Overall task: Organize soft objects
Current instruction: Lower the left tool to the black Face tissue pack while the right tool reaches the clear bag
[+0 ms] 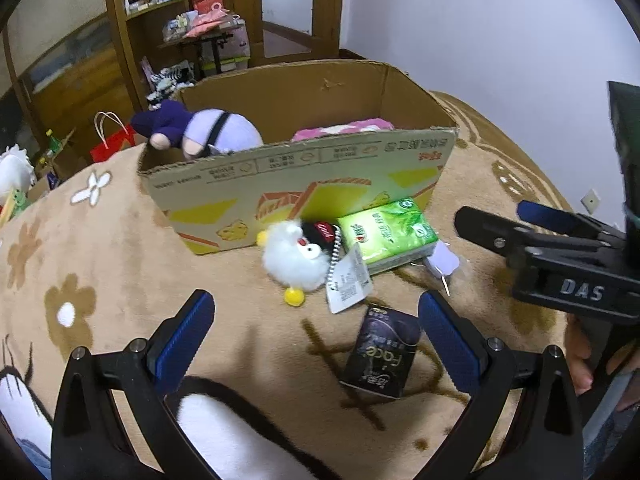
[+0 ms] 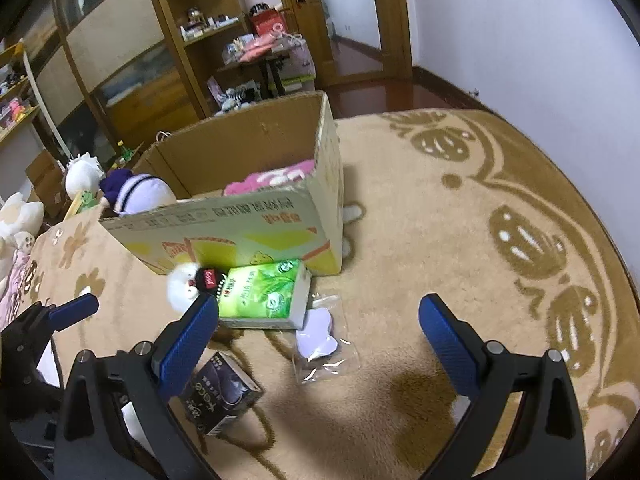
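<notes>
Dim, warm indoor light overall, with a cool cast on the white wall (image 1: 480, 40). Strong barrel distortion in both views: bowed shelves (image 2: 176, 40), curved blanket (image 2: 440, 208) edge, black vignette at the corners. Bright glare on the green pack (image 1: 386, 230) and on the yellow print of the box (image 1: 304, 184), nearly washed out. Soft dark shadows under the left gripper (image 1: 316, 320) and on the blanket between the right gripper (image 2: 318, 314) fingers. Sharp enough at centre, smeared and soft toward the rims; noisy, hazy background.
</notes>
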